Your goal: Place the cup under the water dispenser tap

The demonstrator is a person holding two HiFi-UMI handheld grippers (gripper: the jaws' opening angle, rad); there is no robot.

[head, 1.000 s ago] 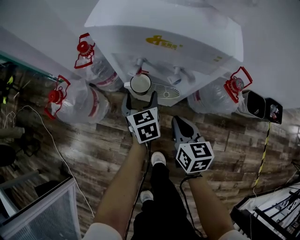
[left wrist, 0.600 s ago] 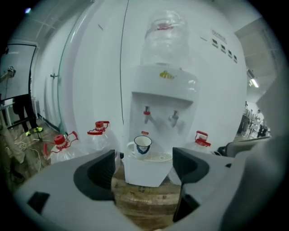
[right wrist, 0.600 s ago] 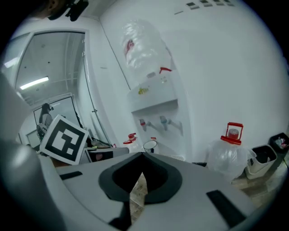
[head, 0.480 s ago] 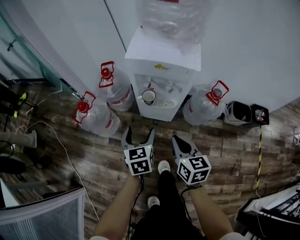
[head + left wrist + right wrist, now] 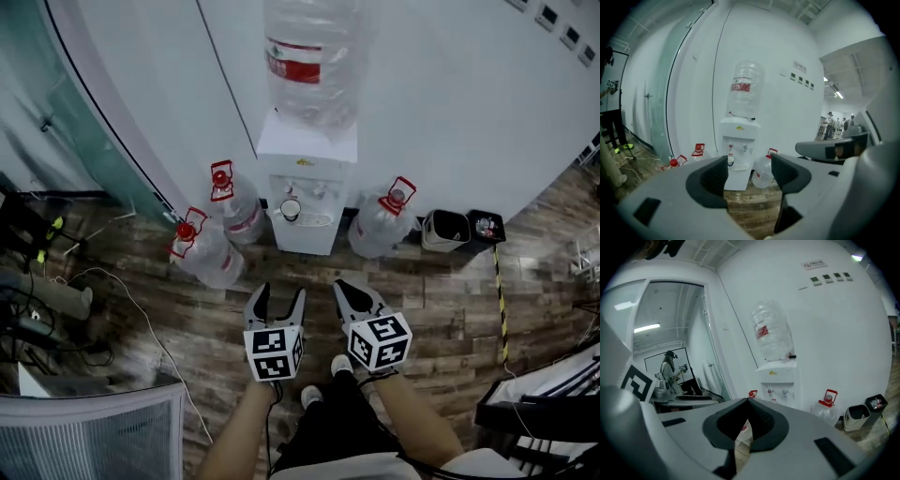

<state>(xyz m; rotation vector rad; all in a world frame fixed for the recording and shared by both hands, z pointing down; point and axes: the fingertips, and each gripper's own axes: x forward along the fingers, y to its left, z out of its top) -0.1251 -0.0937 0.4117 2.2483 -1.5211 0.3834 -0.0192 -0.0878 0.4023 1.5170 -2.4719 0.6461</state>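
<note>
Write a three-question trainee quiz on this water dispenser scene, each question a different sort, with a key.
1. True or false: the cup stands on the water dispenser's drip tray, beneath a tap.
2. How many red-capped spare water jugs stand on the floor beside the dispenser?
3. The right hand-held gripper is: A) shut and empty; B) shut on the cup; C) open round a jug.

Key: 1 true. 2 three: two at the head view's left of the dispenser, one at its right. 3 A.
</note>
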